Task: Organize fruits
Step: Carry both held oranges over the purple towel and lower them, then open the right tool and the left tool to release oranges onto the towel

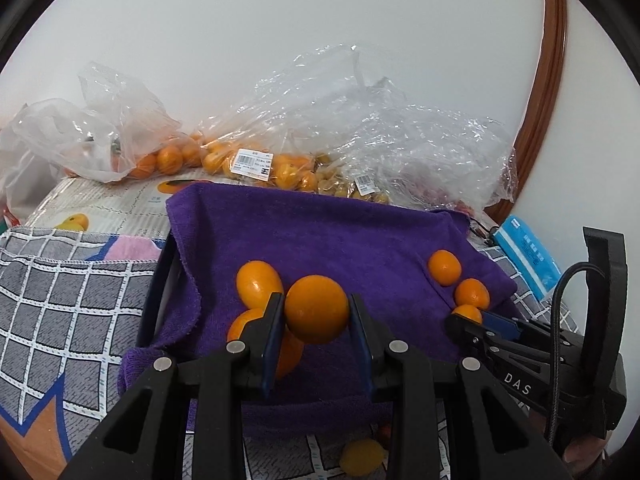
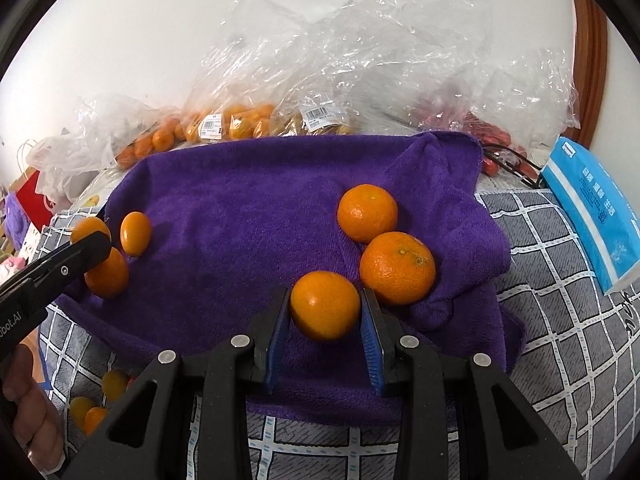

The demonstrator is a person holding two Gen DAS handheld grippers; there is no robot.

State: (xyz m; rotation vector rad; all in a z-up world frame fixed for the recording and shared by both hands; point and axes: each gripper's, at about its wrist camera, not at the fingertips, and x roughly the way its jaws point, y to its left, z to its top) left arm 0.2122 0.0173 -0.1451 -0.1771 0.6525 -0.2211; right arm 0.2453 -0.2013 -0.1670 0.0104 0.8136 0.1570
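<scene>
A purple towel [image 1: 320, 236] [image 2: 248, 216] covers a low box. My left gripper [image 1: 316, 312] is shut on a smooth orange [image 1: 316, 308] above the towel's left side, where two more smooth oranges [image 1: 256, 282] lie. My right gripper [image 2: 325, 308] is shut on a small mandarin [image 2: 325, 305] above the towel's right side, beside two larger mandarins [image 2: 397, 268] [image 2: 367, 213]. The right gripper also shows in the left wrist view [image 1: 466, 320], and the left gripper shows at the left of the right wrist view [image 2: 94, 246].
Clear plastic bags of oranges and small fruit [image 1: 248, 160] [image 2: 236, 120] lie behind the towel against the wall. A blue tissue pack [image 2: 596, 208] lies at the right. Loose fruit [image 2: 96, 400] lies on the checked cloth [image 2: 560, 320] in front.
</scene>
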